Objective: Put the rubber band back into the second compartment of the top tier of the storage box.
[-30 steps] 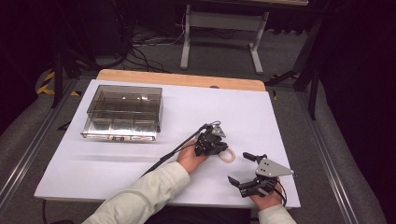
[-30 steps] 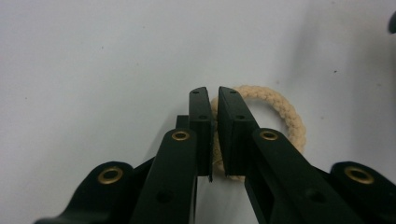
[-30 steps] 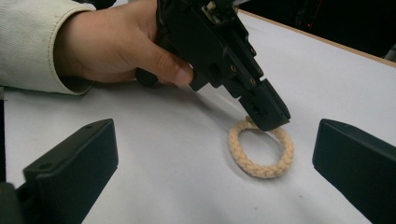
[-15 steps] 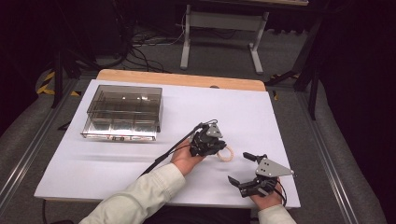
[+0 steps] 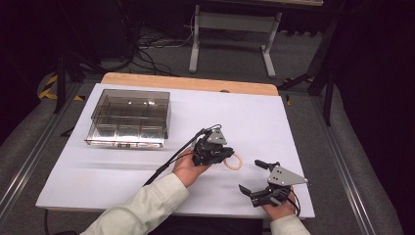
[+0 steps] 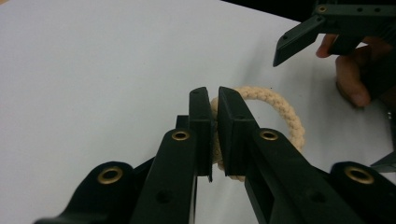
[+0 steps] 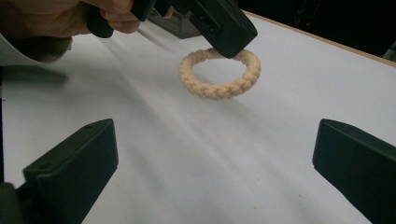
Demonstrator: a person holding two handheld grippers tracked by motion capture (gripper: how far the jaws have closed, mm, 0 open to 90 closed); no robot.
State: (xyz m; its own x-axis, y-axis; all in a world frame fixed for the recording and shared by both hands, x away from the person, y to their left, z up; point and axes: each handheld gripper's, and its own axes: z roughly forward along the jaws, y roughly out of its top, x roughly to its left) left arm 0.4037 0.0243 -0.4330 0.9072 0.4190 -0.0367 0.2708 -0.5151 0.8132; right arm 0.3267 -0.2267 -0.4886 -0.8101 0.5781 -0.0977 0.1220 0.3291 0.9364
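Note:
A beige braided rope ring [image 5: 234,162] hangs just above the white table, near the middle of its front half. My left gripper [image 5: 226,155] is shut on the ring's near side, and in the left gripper view the two black jaws pinch the cord of the ring [image 6: 275,112]. In the right gripper view the ring [image 7: 219,73] floats clear of the table under the other gripper's jaws. My right gripper [image 5: 253,176] stands open near the front edge, to the right of the ring, with nothing between its fingers [image 7: 70,172].
A smoky clear plastic box [image 5: 129,118] with compartments sits at the table's left rear. The white table top [image 5: 254,117] ends in a wooden strip [image 5: 186,82] at the back. A black cable [image 5: 171,159] trails from the left gripper toward the front.
My left gripper has risen and drifted slightly left and back, carrying the rope ring off the table. The right gripper has stayed where it was.

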